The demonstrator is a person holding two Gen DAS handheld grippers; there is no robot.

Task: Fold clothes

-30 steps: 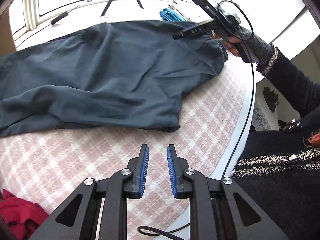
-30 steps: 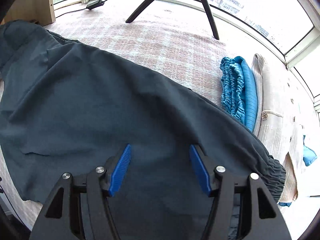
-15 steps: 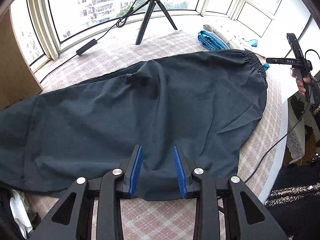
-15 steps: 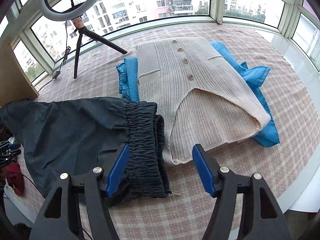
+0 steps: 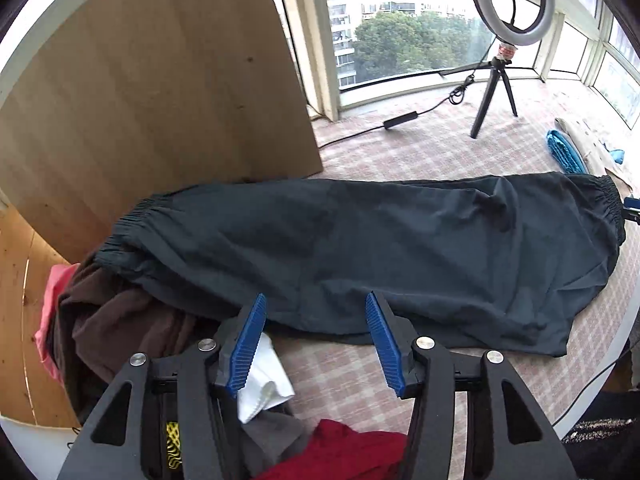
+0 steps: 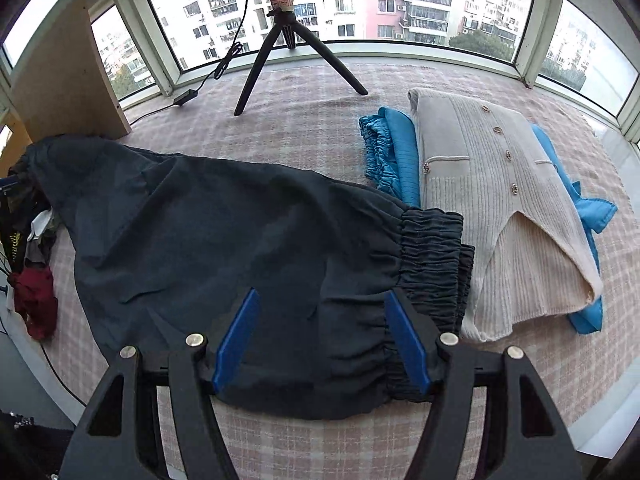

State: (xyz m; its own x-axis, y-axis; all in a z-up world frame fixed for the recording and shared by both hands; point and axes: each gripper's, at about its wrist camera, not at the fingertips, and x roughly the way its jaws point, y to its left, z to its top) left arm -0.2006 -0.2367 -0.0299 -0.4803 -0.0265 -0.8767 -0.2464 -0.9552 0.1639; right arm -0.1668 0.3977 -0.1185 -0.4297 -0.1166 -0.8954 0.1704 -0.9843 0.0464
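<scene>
Dark teal trousers (image 5: pixel 380 248) lie stretched across the pink checked cloth (image 5: pixel 420 152), elastic waistband at the right end (image 6: pixel 432 252) and cuffs at the left end by the wooden board. My left gripper (image 5: pixel 314 320) hangs over the trousers' near edge toward the cuff end; its jaws are opening and nothing is pinched between them. My right gripper (image 6: pixel 320 322) stands open above the fabric just left of the waistband, not gripping it.
A folded cream cardigan (image 6: pixel 500 208) rests on folded blue garments (image 6: pixel 394 160) right of the waistband. A heap of unfolded clothes, brown (image 5: pixel 120 320), red (image 5: pixel 344 448) and white, lies at the left. A ring-light tripod (image 6: pixel 288 52) stands at the back, a wooden board (image 5: pixel 160 100) back left.
My left gripper swung left from the trousers' middle to the cuff end and its jaws widened. My right gripper shifted left, from straddling the waistband's edge to over the fabric beside it.
</scene>
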